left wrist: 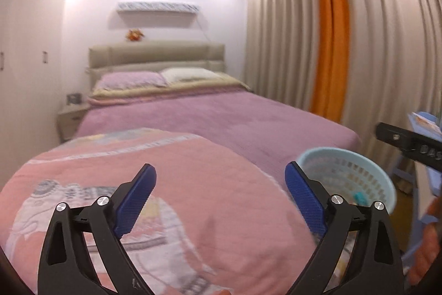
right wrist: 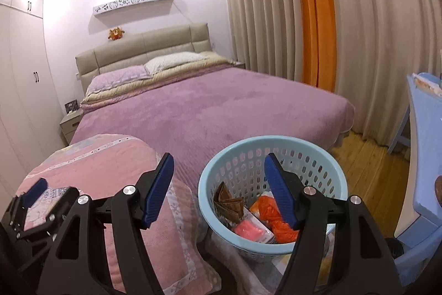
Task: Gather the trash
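A light blue perforated basket (right wrist: 248, 141) stands at the foot of the bed, low in the right wrist view. It holds a crumpled orange bag (right wrist: 276, 214), a pink packet (right wrist: 248, 230) and brown wrappers (right wrist: 229, 202). My right gripper (right wrist: 218, 156) hovers open over the basket's near left rim with nothing between its pads. My left gripper (left wrist: 220, 166) is open wide and empty above a folded pink quilt (left wrist: 179, 198). The basket (left wrist: 345, 156) lies just right of it. One left pad (right wrist: 36, 190) shows at the far left of the right wrist view.
A bed with a purple cover (right wrist: 207, 107) fills the middle, the folded quilt (right wrist: 96, 165) on its near corner. Beige and orange curtains (right wrist: 315, 18) hang to the right. Blue furniture (right wrist: 425, 129) stands on the wooden floor (right wrist: 367, 165). A nightstand (right wrist: 70, 123) and wardrobe sit left.
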